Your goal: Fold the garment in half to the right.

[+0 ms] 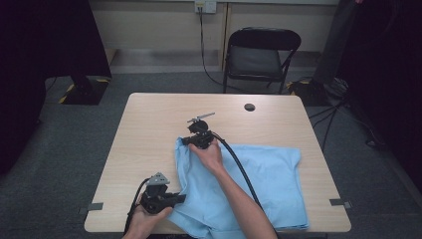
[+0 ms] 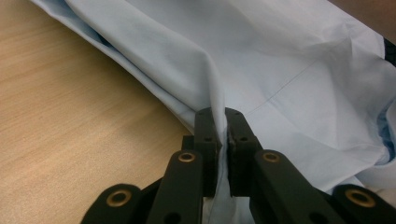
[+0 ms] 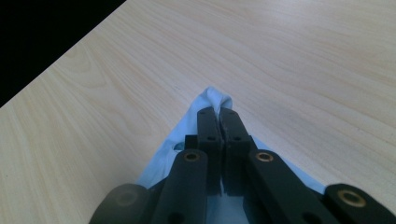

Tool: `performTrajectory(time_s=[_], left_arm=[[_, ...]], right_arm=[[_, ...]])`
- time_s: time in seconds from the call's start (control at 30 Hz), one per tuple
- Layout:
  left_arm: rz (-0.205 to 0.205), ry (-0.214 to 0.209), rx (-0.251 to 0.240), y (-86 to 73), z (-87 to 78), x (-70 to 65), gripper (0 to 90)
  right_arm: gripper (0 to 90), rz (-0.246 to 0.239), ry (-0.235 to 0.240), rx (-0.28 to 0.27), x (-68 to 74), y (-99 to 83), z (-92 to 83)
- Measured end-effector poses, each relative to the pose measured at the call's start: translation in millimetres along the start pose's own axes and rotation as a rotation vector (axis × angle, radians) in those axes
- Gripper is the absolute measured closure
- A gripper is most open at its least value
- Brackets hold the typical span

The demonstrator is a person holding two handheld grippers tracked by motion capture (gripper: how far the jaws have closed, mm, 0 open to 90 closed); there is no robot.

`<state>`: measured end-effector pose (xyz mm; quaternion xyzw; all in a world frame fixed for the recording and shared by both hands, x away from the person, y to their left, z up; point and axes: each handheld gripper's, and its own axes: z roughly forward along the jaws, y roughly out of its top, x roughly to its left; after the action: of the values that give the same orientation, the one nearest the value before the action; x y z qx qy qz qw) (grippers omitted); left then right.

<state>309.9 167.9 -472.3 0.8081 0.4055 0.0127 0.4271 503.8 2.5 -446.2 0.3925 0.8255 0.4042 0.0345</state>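
Left claw (image 1: 180, 198) was clamped tight on the near left edge of the light blue cloth (image 1: 263, 184), down by the front edge of the desk (image 1: 149, 134); in the left gripper view its jaws pinched a raised fold of the cloth (image 2: 280, 70) between them. Over to the right claw (image 1: 185, 141), and it was closed on the far left corner of that cloth, the jaws squeezed together in the right gripper view with a little tuft of blue fabric (image 3: 217, 99) poking out past their tips. Most of the cloth lay spread flat across the right half of the pale wood desk. A small dark round object (image 1: 250, 107) sat near the far edge, well apart from the cloth. Behind the desk stood a black folding chair (image 1: 261, 55). No writing or label could be read anywhere.
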Motion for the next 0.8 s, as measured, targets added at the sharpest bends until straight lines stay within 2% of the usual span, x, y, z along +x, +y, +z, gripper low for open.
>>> performTrajectory(time_s=[0.13,0.33,0.57,0.7,0.73,0.8], left_arm=[[-0.012,-0.006,-0.023,2.0,-6.2,-0.2,85.8],[-0.017,-0.007,-0.045,6.1,-14.6,1.4,85.9],[0.000,-0.003,-0.079,12.3,-26.1,-1.3,85.9],[-0.003,-0.011,-0.093,15.4,-30.3,-2.5,85.9],[-0.001,-0.018,-0.089,16.7,-31.7,-3.0,85.9],[0.011,-0.004,-0.082,18.9,-34.5,-5.1,85.9]], right_arm=[[88.5,-0.019,0.005,0.000,2.4,5.3,-4.3],[88.6,-0.020,0.026,-0.019,4.3,15.8,-13.4],[88.6,-0.012,0.050,-0.061,5.7,25.2,-25.9],[88.7,-0.011,0.055,-0.076,8.4,28.9,-30.6],[88.7,-0.009,0.061,-0.079,9.2,29.1,-30.9],[88.7,-0.003,0.072,-0.086,11.5,29.9,-32.3]])
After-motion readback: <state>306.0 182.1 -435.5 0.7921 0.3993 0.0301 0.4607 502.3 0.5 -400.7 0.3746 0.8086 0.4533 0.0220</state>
